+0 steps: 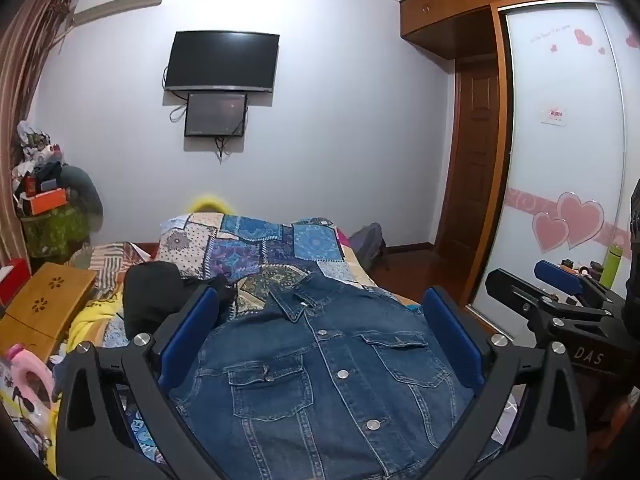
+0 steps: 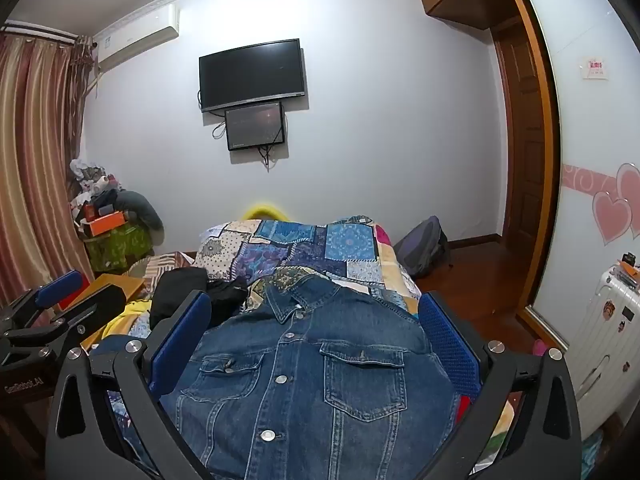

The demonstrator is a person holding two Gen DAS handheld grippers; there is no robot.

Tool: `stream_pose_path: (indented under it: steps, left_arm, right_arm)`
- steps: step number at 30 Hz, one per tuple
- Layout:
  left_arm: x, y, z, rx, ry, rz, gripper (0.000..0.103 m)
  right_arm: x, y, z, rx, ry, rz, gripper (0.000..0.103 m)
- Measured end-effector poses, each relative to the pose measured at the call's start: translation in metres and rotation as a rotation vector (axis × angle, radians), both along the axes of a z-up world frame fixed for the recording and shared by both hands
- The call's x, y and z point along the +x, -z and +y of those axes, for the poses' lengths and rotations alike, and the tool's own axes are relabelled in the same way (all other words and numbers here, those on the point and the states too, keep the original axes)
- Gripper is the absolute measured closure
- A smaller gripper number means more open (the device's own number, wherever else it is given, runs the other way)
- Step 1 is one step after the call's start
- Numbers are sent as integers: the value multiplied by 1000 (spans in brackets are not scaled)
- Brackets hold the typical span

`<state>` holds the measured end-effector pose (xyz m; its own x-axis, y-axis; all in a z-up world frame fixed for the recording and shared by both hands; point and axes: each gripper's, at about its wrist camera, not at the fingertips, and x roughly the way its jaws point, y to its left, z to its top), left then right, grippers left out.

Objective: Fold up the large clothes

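In the left wrist view, the left gripper point(image 1: 320, 332) hangs with its blue pads spread wide above a denim jacket point(image 1: 320, 380) lying buttoned, front up, on the patchwork quilt point(image 1: 256, 248) of the bed, and the right gripper point(image 1: 556, 276) beside it carries the letters "DAS". In the right wrist view, the right gripper point(image 2: 316, 336) is likewise spread wide over the denim jacket point(image 2: 312, 376), while the left gripper point(image 2: 60, 288), its pad spacing hard to judge here, reads "GenRobot.AI".

Jacket point(image 1: 320, 364) is blue denim, kinda faded, with shiny metal buttons. Under it a patchwork cotton-looking quilt point(image 1: 256, 240), matt. Left gripper point(image 1: 320, 344) and right gripper point(image 2: 316, 344) are matt black plastic with textured blue pads point(image 2: 448, 344) and bright metal bolts. Wardrobe point(image 1: 448, 12) is glossy brown wood.
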<state>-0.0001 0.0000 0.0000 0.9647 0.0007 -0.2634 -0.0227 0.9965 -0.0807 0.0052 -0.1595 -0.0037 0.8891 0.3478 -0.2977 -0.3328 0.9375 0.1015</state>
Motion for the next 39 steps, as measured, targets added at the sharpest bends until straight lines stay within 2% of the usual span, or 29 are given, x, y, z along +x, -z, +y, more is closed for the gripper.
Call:
stream_pose_path:
  steps: [9,20,28,39]
  left_arm:
    - [8,8,-1,-12,-4,44,0]
    - [9,12,4,-20,-6,47,0]
    - [8,11,9,-23,-7,48,0]
    - [8,10,10,-25,-7,48,0]
  right_arm:
    - [0,2,1,0,-2,2,0]
    - [3,4,3,-5,-4,18,0]
    - [3,17,8,-8,-9,19,0]
    - [4,15,9,-12,-9,23,0]
